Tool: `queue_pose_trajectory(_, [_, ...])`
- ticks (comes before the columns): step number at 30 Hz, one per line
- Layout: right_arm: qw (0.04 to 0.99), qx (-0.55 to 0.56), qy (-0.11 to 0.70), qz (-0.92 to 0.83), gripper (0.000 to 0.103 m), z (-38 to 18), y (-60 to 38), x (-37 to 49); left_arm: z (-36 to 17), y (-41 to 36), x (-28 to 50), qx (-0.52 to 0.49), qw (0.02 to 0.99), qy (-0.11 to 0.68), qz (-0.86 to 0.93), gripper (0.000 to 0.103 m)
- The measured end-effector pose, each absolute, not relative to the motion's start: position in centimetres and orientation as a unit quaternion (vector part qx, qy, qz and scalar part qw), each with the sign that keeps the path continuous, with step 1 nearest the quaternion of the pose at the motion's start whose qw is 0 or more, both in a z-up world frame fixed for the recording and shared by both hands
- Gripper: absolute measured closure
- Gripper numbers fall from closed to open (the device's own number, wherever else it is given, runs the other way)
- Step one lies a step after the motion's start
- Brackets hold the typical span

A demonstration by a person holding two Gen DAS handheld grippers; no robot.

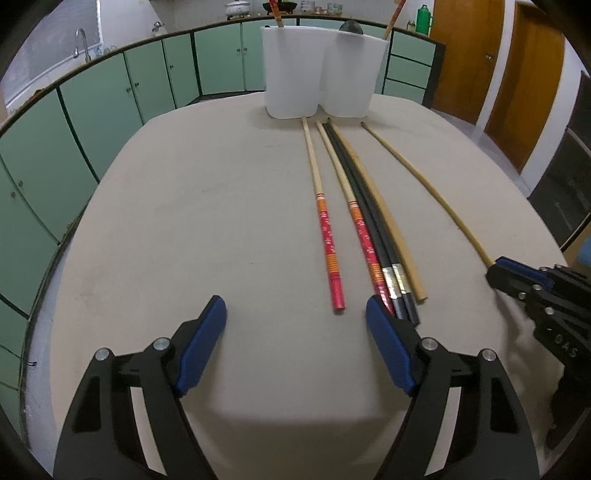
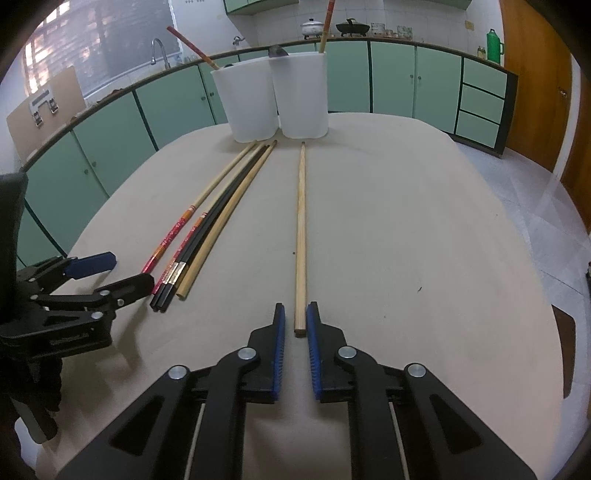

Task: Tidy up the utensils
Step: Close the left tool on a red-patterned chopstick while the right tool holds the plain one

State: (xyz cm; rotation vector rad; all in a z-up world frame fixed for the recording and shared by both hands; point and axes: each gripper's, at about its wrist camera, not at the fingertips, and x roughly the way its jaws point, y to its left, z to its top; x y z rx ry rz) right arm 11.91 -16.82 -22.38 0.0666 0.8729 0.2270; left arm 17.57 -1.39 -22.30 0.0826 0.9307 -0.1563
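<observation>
Broad beige table [image 1: 184,221], green cabinets [image 1: 92,110] curving behind. At the far edge, two white tubs side by side, the left tub [image 2: 247,103] and the right tub [image 2: 301,96] touching, each with one red-handled chopstick leaning out: [image 2: 192,44] and [image 2: 327,22].

Left gripper [image 1: 295,314] low over the table, jaws wide, nothing pressed between the pads. Handle end of one red patterned chopstick [image 1: 328,240] lying just ahead within the gap, clear of both pads. Right-hand pad [image 1: 388,347] right at the handle ends of the neighbouring bundle.

Right gripper [image 2: 295,317] with jaws narrow, flanking the thick end of a single plain wooden chopstick [image 2: 301,240]. A sliver of table visible between the stick and one pad, so no firm squeeze shown.

On the table between grippers and tubs, all tips toward the tubs: the lone red one, then a tight bundle of a second red chopstick [image 1: 364,236], two black chopsticks [image 1: 373,229] and a tan chopstick [image 1: 388,221], touching along their lengths. Plain wooden one well apart, flat on the table.
</observation>
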Motion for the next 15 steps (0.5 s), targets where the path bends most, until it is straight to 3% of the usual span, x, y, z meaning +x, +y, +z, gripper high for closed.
queue_pose_trajectory(6, [0.899, 0.031, 0.422, 0.109, 0.091, -22.38, -16.83, 11.88, -22.31, -1.41, 18.18, 0.04, 0.893, 0.443, -0.075, 0.035])
queue_pose_trajectory(9, [0.899, 0.032, 0.422, 0.11, 0.091, -22.37, -16.95, 11.89, -22.24, -1.79, 18.13, 0.036, 0.894, 0.439, -0.087, 0.05])
queue_pose_trajectory(12, [0.898, 0.041, 0.423, 0.114, 0.091, -22.42, -17.17, 11.91, -22.17, -1.84, 18.01, 0.032, 0.896, 0.434, -0.087, 0.073])
queue_pose_trajectory(14, [0.898, 0.046, 0.423, 0.112, 0.096, -22.44, -17.36, 11.96, -22.11, -1.49, 18.01, 0.022, 0.897, 0.433, -0.091, 0.094])
queue_pose_trajectory(15, [0.898, 0.048, 0.423, 0.111, 0.096, -22.45, -17.44, 11.98, -22.11, -1.23, 18.05, 0.014, 0.896, 0.433, -0.094, 0.097])
